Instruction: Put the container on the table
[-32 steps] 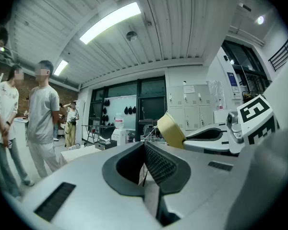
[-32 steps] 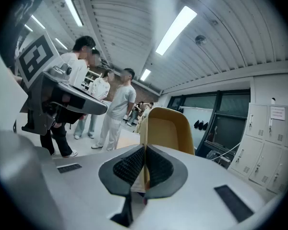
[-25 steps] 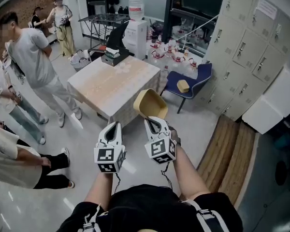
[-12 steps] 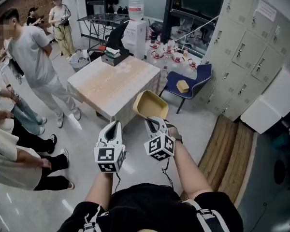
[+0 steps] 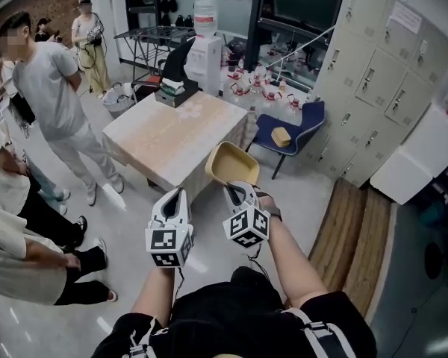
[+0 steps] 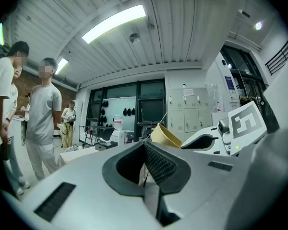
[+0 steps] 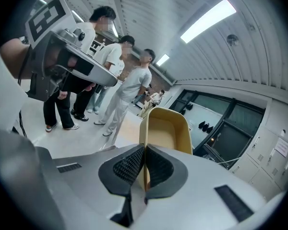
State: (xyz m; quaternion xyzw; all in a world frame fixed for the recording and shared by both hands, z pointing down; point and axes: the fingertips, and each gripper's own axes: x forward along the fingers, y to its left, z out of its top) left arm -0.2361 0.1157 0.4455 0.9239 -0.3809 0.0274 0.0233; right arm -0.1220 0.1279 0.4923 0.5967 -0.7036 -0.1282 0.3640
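Note:
A tan plastic container hangs in the air just short of the near corner of the light wooden table. My right gripper is shut on its near rim, and the rim shows pinched between the pads in the right gripper view, with the container's hollow rising beyond them. My left gripper is beside it on the left, shut and with nothing in it. The container shows at the right of the left gripper view.
Several people stand and sit to the left of the table. A dark box sits on the table's far corner. A blue chair stands to the right, lockers behind it, a water dispenser at the back.
Both grippers have edged toward the table, the right one sinking a little. The container has rolled so its hollow faces up more. The people at the left have shifted.

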